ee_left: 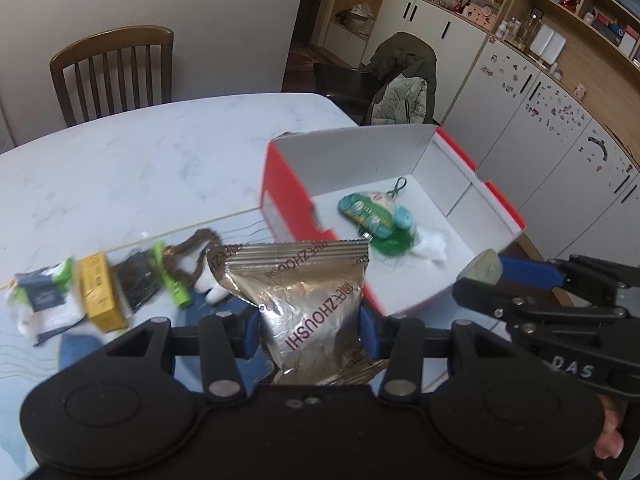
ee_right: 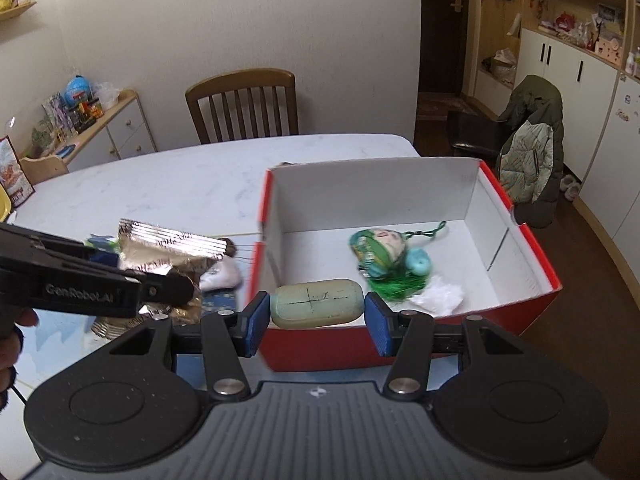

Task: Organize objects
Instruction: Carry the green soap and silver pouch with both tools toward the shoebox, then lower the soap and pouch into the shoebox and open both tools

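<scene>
Your left gripper pinches a silver foil snack pouch above the table, just left of the red box. Your right gripper clamps a pale green soap bar at the box's near wall, near the green doll keychain inside.

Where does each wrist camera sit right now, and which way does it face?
Left wrist: behind the left gripper, shut on the foil packet, facing the red box; right gripper crosses in.
Right wrist: behind the right gripper, shut on the pale soap bar at the box's near wall.
Shared: box, green plush keychain, table.
</scene>
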Tool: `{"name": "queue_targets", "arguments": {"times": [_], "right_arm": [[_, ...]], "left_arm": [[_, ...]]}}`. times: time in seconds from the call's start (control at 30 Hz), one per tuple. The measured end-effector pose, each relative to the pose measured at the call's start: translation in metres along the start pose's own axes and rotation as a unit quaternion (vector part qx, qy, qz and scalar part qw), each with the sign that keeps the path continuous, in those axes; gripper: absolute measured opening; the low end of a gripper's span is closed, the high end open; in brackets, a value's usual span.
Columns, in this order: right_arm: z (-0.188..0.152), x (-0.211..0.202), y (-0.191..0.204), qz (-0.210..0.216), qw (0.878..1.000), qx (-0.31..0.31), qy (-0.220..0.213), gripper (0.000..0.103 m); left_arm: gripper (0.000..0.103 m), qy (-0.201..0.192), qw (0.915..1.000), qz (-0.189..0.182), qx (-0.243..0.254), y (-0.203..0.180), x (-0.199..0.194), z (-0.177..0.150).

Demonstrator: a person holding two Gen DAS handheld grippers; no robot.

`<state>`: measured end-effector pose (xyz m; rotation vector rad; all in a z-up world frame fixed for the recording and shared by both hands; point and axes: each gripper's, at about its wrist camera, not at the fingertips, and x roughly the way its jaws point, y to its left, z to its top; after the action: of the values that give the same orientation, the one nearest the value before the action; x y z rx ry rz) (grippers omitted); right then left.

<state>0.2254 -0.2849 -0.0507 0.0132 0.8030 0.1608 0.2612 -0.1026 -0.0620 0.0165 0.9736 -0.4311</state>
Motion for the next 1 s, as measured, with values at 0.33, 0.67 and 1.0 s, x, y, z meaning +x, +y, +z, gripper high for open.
{"name": "queue_targets", "arguments": {"times": [0.33, 0.67, 1.0], "right_arm": [[0.025, 0.04, -0.061, -0.002, 1.0, -0.021, 0.018, 0.051], [0.06, 0.097, -0.12, -0.025, 0.999, -0.026, 0.038, 0.051], [0.055, 0.147, -0.136, -0.004, 0.994, -0.053, 0.092, 0.051]], "left_arm": [[0.046, 0.009, 0.9999, 0.013, -0.003, -0.042, 0.036, 0.031], [0.046, 0.03, 0.9986, 0.035, 0.025, -0.085, 0.084, 0.065], [0.046, 0.113, 0.9918, 0.058, 0.015, -0.094, 0.151, 0.062]]}}
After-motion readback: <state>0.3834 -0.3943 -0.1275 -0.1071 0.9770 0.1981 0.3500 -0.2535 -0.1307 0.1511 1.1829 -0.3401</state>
